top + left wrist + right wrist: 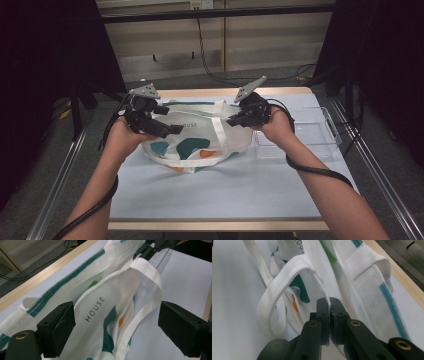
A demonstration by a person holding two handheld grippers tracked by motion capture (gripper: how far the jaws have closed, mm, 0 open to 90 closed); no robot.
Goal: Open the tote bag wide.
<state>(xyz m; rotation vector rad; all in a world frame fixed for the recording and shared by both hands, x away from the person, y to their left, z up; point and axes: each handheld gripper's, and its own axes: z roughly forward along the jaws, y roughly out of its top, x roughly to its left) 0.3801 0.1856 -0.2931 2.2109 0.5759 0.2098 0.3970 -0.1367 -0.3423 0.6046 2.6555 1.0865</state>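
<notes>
bag [192,142] lies mid-table on the blue mat [210,190], white w/ teal + orange shapes, "house" printed on it. left gripper [165,129] at bag's left edge, jaws wide, near panel of the bag between them but pads not pressing. right gripper [234,120] at bag's right top edge, jaws pinched tight on the rim by a strap [279,287]. bag mouth parted a bit; inside can't tell. clear tray [312,131] just right of bag, contents unclear.
</notes>
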